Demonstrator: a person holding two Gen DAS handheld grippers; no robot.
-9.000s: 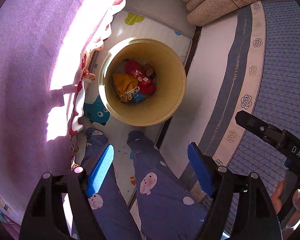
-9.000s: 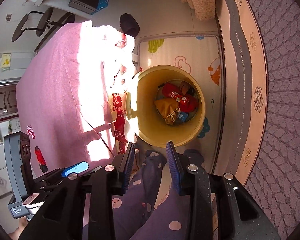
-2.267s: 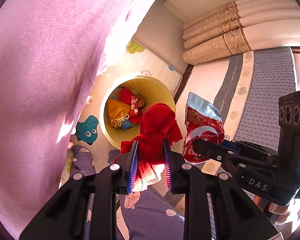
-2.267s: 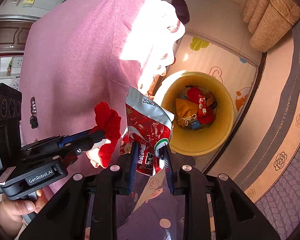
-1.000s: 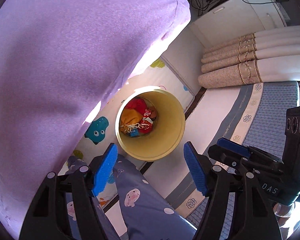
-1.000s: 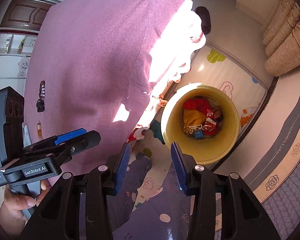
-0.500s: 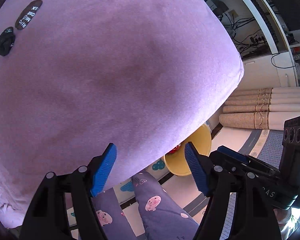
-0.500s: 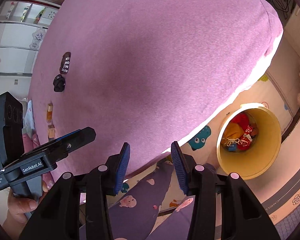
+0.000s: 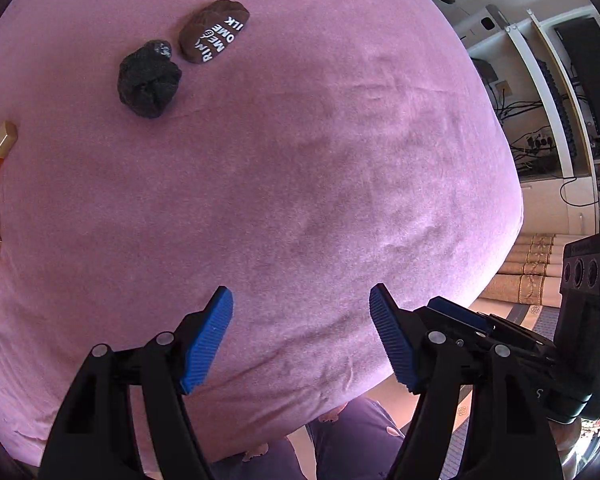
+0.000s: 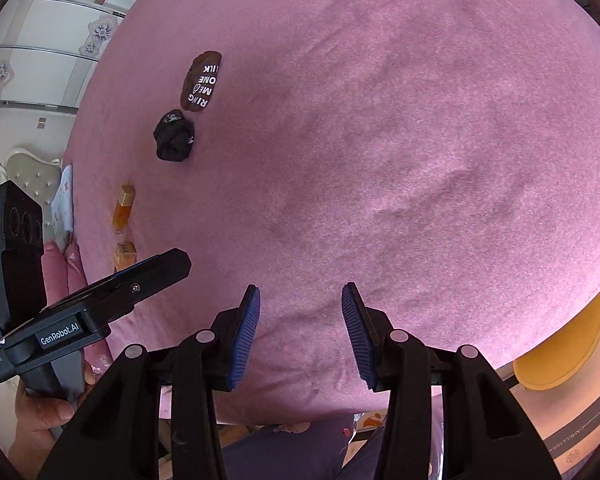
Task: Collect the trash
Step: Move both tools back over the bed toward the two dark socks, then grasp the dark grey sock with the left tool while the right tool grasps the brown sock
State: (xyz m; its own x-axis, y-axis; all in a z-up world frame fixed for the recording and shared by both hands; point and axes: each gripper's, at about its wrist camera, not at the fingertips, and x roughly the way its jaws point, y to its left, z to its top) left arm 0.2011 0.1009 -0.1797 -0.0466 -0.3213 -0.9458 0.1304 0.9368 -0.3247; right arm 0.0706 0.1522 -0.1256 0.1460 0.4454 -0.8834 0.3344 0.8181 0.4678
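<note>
Only the yellow bin's [image 10: 564, 364] outer wall shows; contents hidden.

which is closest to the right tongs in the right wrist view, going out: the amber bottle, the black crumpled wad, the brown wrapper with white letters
Measured from the right tongs, which stand open and empty:
1. Amber bottle, at the left edge of the pink cloth.
2. Black crumpled wad, farther up on the left.
3. Brown wrapper, just beyond the wad, farthest out.
</note>
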